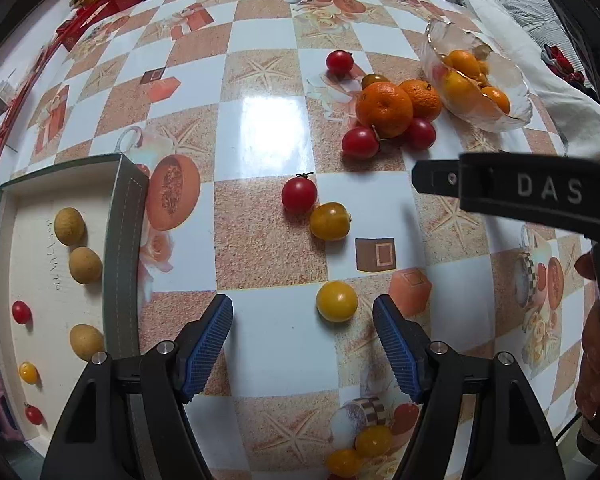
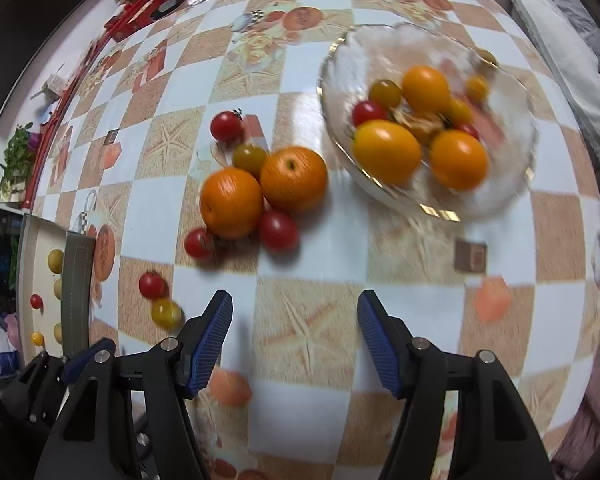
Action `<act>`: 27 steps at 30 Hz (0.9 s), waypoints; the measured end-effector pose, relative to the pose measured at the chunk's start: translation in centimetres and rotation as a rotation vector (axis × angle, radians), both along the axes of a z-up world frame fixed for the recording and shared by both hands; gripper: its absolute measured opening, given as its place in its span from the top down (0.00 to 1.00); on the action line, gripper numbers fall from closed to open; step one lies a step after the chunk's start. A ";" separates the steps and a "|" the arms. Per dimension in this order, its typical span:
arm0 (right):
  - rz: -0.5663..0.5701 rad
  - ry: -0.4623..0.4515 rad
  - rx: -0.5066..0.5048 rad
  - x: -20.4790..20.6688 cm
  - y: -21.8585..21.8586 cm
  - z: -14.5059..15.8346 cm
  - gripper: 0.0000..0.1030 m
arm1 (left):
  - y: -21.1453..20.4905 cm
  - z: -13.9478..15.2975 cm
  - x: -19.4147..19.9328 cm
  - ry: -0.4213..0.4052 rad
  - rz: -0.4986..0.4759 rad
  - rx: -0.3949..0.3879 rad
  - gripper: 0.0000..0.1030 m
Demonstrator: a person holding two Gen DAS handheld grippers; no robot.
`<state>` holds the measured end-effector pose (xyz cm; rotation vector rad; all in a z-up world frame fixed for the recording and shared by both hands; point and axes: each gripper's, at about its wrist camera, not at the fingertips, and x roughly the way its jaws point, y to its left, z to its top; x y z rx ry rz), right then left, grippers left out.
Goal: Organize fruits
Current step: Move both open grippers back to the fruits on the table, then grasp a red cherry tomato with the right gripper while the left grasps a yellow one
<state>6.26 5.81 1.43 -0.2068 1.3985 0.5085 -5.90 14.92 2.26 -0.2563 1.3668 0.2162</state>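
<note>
ok, left gripper (image 1: pixel 302 344) wide open, empty, yellow tomato (image 1: pixel 336 301) between its fingertips; right gripper (image 2: pixel 295 340) wide open, empty, near glass bowl (image 2: pixel 440 208).

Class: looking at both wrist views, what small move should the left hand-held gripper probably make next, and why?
Probably ease the left hand-held gripper forward and slightly right so its open jaws straddle the small round yellow tomato, then close. That fruit lies loose on the checked tablecloth, nearest the fingertips, and nothing is held.
</note>
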 end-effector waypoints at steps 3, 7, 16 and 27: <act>0.031 -0.021 -0.014 0.4 1.1 -0.5 0.41 | 0.2 -0.5 0.1 0.004 0.018 -0.003 0.28; 0.055 -0.057 -0.020 0.8 1.7 -0.4 0.44 | 0.4 -1.0 0.3 0.007 0.033 -0.005 0.29; 0.071 -0.069 -0.003 1.2 2.1 -0.3 0.78 | -0.9 -1.3 0.8 0.015 0.018 0.038 0.46; 0.034 -0.023 0.019 -1.3 -1.1 0.4 0.78 | 0.0 -0.4 -0.6 -0.005 0.006 -0.025 0.78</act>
